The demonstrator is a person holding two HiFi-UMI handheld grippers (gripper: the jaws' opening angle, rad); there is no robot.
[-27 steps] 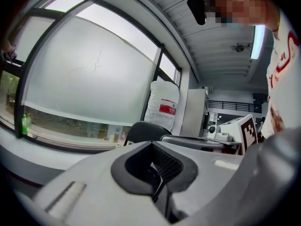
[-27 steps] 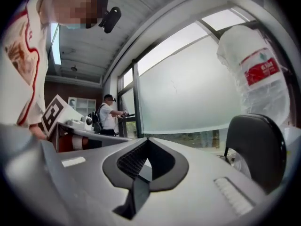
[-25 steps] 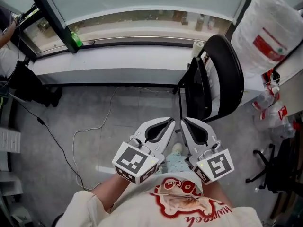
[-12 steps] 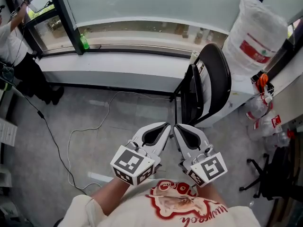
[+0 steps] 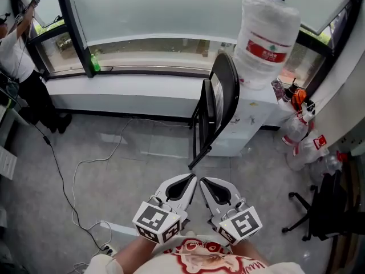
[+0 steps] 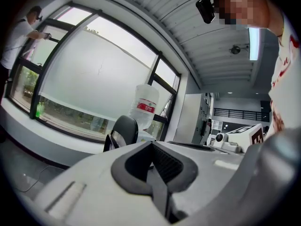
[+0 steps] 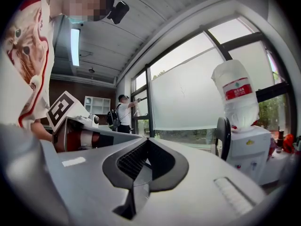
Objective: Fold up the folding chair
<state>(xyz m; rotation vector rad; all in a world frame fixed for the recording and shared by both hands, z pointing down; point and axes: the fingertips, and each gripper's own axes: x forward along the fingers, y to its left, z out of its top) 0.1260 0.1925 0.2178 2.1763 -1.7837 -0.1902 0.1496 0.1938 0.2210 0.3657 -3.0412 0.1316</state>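
The black folding chair (image 5: 219,104) stands folded flat and upright, leaning by the white water dispenser (image 5: 245,124). It shows small in the left gripper view (image 6: 123,132) and as a thin dark edge in the right gripper view (image 7: 223,136). My left gripper (image 5: 191,178) and right gripper (image 5: 201,181) are side by side close to my body, well short of the chair. Both point toward it, roughly level. Each has its jaws together with nothing between them, as seen on the left gripper (image 6: 153,172) and the right gripper (image 7: 140,173).
A large water bottle (image 5: 266,36) sits on the dispenser. A white window ledge (image 5: 125,87) runs along the back. A cable (image 5: 85,164) loops over the grey floor at left. A person (image 5: 17,56) stands at the far left window. An office chair base (image 5: 308,210) is at right.
Both grippers have drawn back from the chair together with my body; the chair now sits farther away and higher in the head view. The jaws stayed shut.
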